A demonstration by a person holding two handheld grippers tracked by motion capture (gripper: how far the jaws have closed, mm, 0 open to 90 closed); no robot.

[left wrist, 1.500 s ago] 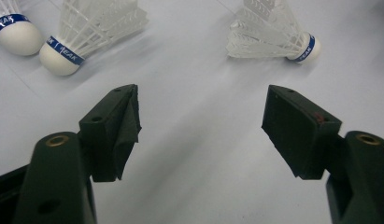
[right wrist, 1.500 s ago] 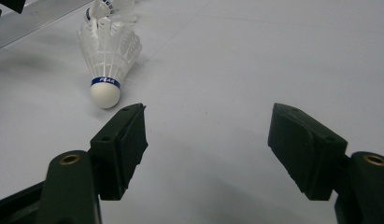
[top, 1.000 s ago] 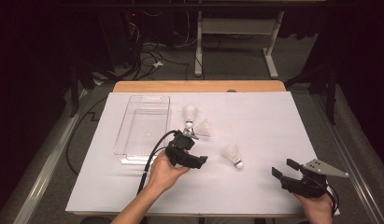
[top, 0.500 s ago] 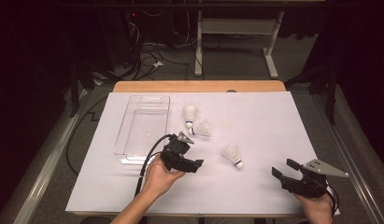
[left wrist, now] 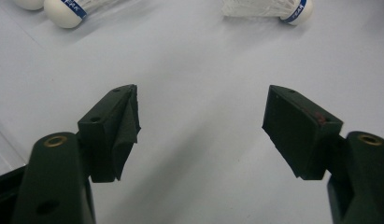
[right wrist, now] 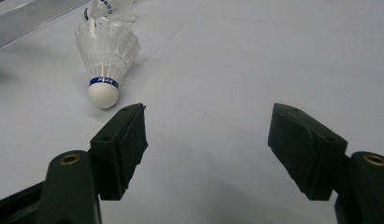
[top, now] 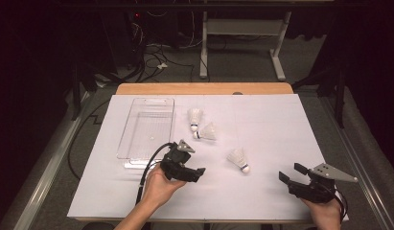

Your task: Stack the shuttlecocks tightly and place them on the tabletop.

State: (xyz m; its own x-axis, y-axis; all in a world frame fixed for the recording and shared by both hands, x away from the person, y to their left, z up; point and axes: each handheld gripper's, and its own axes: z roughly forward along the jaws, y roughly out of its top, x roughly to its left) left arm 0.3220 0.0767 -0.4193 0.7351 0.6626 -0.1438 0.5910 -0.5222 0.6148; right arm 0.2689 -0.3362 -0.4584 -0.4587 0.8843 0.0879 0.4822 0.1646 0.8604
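Three white shuttlecocks lie on the white sheet: one [top: 195,117] near the tray, one [top: 207,132] just in front of it, and one [top: 238,158] farther right. My left gripper [top: 198,173] is held low over the sheet in front of the tray, open with nothing between its jaws. In the left gripper view the left gripper [left wrist: 201,112] faces bare sheet, with a shuttlecock [left wrist: 63,9] and another shuttlecock [left wrist: 273,7] far ahead. My right gripper [top: 291,172] rests open near the front right corner. In the right gripper view the right gripper [right wrist: 208,126] has the nearest shuttlecock [right wrist: 105,51] ahead to its left.
A clear plastic tray [top: 137,155] lies on the left half of the sheet, and its edge [right wrist: 31,16] appears at the top left of the right gripper view. The wooden table edge [top: 204,88] runs along the back. Cables lie on the floor beyond.
My left gripper has drawn back a little toward the front edge of the table, away from the shuttlecocks. The right gripper and the shuttlecocks have not moved.
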